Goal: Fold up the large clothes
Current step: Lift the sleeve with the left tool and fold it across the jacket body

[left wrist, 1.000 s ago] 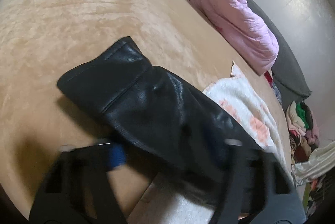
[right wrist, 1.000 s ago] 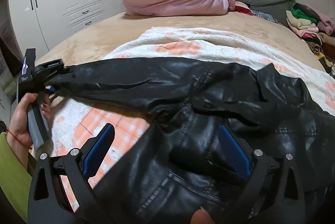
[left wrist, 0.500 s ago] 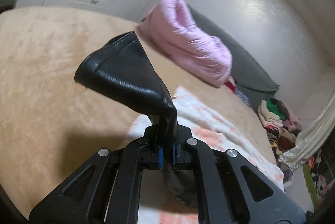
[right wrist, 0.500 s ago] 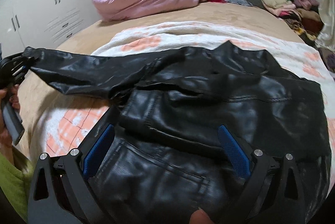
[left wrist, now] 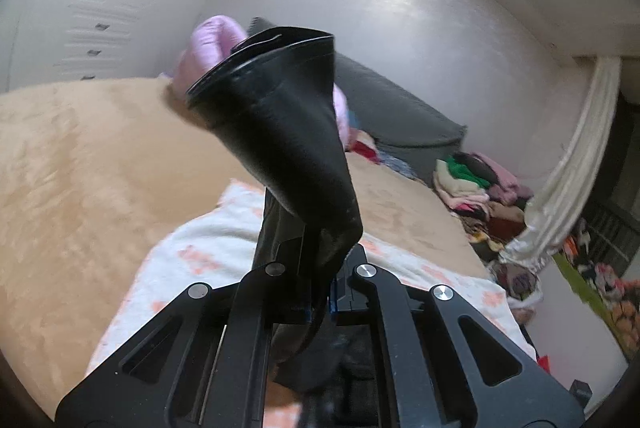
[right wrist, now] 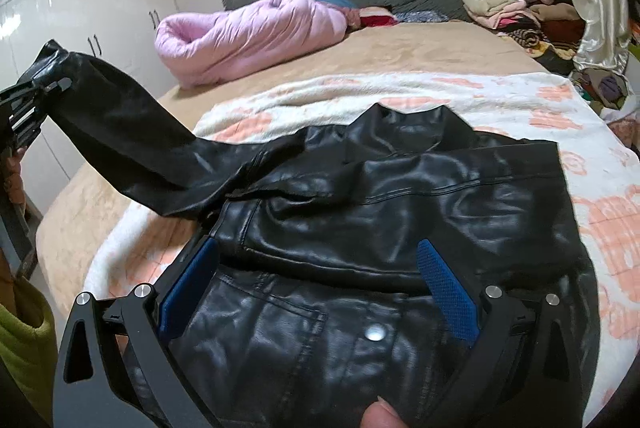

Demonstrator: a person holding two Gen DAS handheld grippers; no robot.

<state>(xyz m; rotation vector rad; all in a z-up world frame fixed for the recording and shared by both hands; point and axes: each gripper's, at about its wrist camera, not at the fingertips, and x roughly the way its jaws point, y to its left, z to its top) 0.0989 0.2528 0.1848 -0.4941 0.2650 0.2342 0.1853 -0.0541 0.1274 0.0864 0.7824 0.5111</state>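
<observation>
Left tongs (left wrist: 320, 302) are clamped tight on the cuff end of the jacket's sleeve (left wrist: 292, 132), which sticks up past the jaws, its open mouth flaring toward the far wall. Seen from the other side, those same tongs (right wrist: 38, 90) hold the sleeve (right wrist: 132, 136) raised off the bed, so it runs as a slanting black band from the upper left down to the jacket's shoulder.

Right tongs (right wrist: 316, 284) stand wide, nothing pinched; the blue pads (right wrist: 448, 292) sit either side of the jacket's (right wrist: 380, 212) lower front, low over it (whether they touch the leather I cannot tell). The jacket lies spread on a white and orange blanket (right wrist: 540, 108), collar pointing away toward the headboard, a snap button (right wrist: 375, 333) showing near the hem.

Behind it on the tan bedspread (right wrist: 420, 48) lies a rolled pink quilt (right wrist: 248, 32), with a heap of clothes (right wrist: 508, 4) at the far right.
</observation>
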